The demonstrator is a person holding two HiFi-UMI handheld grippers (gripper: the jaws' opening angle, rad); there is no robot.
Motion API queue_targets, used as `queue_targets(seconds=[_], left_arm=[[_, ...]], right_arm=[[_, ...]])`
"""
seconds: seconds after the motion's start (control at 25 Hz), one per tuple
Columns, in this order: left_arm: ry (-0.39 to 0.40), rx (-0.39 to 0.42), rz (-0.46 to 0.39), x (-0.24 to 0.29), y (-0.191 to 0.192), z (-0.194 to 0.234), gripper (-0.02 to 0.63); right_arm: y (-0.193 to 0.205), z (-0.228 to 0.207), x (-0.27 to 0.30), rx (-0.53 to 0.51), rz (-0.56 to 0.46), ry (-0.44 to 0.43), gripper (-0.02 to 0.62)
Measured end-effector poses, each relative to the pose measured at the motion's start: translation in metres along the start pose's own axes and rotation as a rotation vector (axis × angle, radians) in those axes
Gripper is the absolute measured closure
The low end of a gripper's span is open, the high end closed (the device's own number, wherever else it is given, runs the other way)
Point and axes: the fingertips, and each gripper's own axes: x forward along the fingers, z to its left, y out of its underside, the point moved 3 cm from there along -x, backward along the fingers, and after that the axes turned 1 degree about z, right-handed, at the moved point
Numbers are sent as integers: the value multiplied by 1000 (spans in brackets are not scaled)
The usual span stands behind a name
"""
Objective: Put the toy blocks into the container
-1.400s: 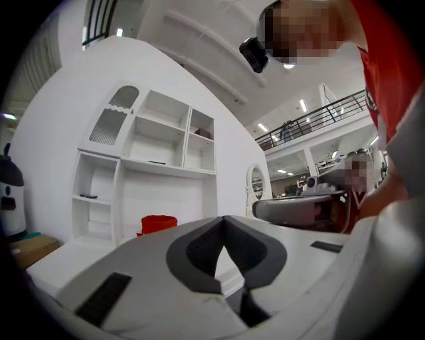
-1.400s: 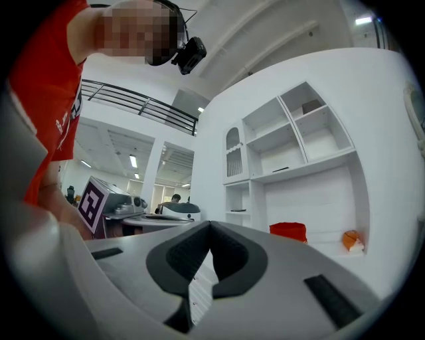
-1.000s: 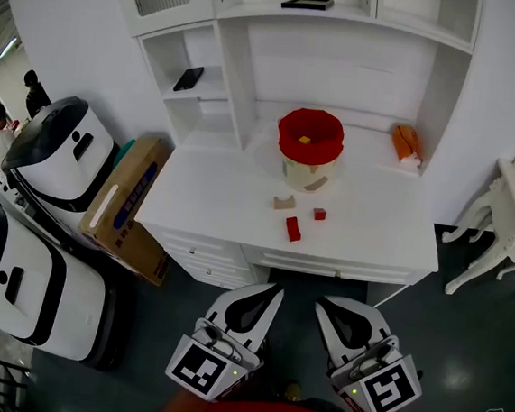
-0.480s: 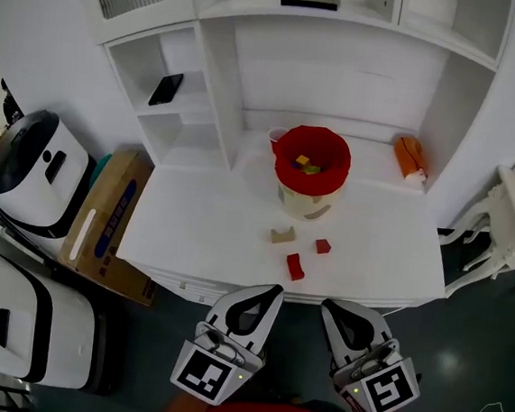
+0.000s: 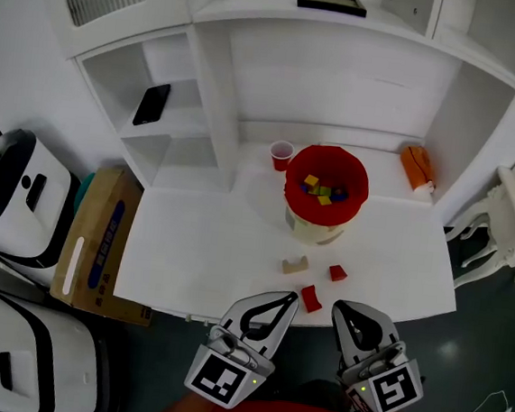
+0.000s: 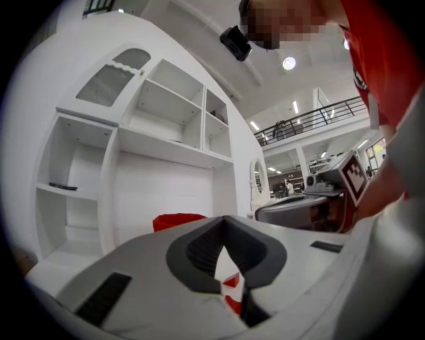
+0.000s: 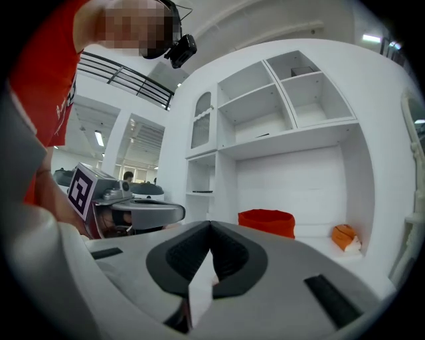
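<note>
A red-lined container (image 5: 327, 185) stands on the white desk (image 5: 199, 249) and holds several coloured blocks. In front of it lie a tan arch block (image 5: 294, 265), a small red block (image 5: 337, 273) and a larger red block (image 5: 310, 297) at the desk's front edge. My left gripper (image 5: 285, 300) is shut and empty, its tip just left of the larger red block. My right gripper (image 5: 346, 310) is shut and empty, just right of that block. In the left gripper view, the container (image 6: 178, 221) shows over the closed jaws and the red block (image 6: 232, 281) shows through their gap. The right gripper view shows the container (image 7: 266, 221) ahead.
A red cup (image 5: 281, 154) stands left of the container and an orange toy (image 5: 418, 166) lies at the back right. Shelves rise behind the desk, one holding a black phone (image 5: 150, 103). A cardboard box (image 5: 95, 244) and white machines (image 5: 10, 186) stand at the left.
The head view has come closer to the desk, so the container and blocks now lie nearer the grippers. Both grippers have reached the desk's front edge and stayed shut.
</note>
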Motion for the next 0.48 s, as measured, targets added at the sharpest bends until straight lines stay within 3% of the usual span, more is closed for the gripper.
queue_targets(seconds=[0.48], left_arm=[[-19, -25, 4, 26, 18, 28, 584]], right_arm=[[34, -31, 32, -10, 103, 59, 569]])
